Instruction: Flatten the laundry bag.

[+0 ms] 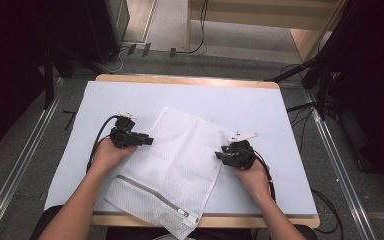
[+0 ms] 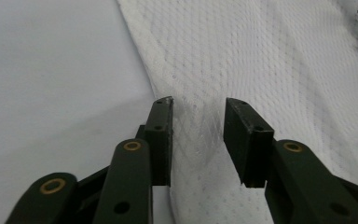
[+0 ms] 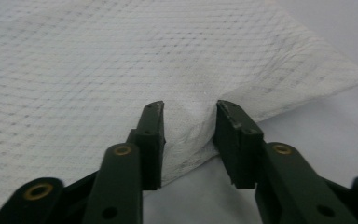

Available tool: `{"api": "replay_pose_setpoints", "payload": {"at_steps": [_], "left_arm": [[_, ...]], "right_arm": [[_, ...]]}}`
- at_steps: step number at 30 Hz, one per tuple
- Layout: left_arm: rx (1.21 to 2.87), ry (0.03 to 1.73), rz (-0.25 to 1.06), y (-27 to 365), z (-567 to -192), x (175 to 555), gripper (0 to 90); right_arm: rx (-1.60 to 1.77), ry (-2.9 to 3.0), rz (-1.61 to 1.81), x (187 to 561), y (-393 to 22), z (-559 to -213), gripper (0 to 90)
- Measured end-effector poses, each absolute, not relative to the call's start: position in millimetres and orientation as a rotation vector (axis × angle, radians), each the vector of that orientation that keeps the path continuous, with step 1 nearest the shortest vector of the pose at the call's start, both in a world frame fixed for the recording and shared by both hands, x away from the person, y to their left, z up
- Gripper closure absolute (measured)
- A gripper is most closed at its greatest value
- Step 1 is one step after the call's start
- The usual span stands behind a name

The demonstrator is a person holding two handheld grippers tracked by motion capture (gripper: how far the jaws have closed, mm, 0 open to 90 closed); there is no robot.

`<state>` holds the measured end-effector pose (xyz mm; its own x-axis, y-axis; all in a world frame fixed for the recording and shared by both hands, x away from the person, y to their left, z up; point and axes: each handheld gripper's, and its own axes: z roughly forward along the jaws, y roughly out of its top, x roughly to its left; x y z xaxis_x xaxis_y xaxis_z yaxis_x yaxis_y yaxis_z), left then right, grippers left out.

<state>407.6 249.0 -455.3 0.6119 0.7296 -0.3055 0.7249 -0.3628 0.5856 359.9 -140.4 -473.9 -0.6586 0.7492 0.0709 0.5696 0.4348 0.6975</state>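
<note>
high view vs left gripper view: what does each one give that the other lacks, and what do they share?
High view alone: the whole white mesh bag with its grey zipper near the table's front edge, both hands, and the right gripper at the bag's right edge. Left gripper view alone: a close look at the left gripper, its jaws apart with the bag's edge between them, and the diamond weave of the mesh. Shared: the bag, the pale table cover, and the left gripper at the bag's left edge.

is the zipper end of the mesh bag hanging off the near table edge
Yes, the mesh bag has its zipper corner drooping past the table front edge.
</note>
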Motion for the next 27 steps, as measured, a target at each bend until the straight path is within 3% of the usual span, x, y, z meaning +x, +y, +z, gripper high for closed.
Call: {"api": "replay_pose_setpoints", "payload": {"at_steps": [2,3,5,8,27], "left_arm": [[2.14,1.147,0.017,247,-455,407,73.4],[2.143,1.153,0.01,247,-455,408,80.8],[2.153,1.153,-0.006,246,-456,408,86.7],[2.182,1.137,-0.004,245,-453,409,88.1],[2.067,1.178,0.003,265,-441,401,89.3]], "right_arm": [[1.16,2.439,1.014,362,-140,-472,74.0],[1.18,2.432,1.017,363,-141,-472,80.5],[1.189,2.432,1.015,365,-142,-472,82.5],[1.227,2.448,1.003,369,-141,-470,89.7],[1.303,2.47,1.056,420,-137,-453,90.0]]}}
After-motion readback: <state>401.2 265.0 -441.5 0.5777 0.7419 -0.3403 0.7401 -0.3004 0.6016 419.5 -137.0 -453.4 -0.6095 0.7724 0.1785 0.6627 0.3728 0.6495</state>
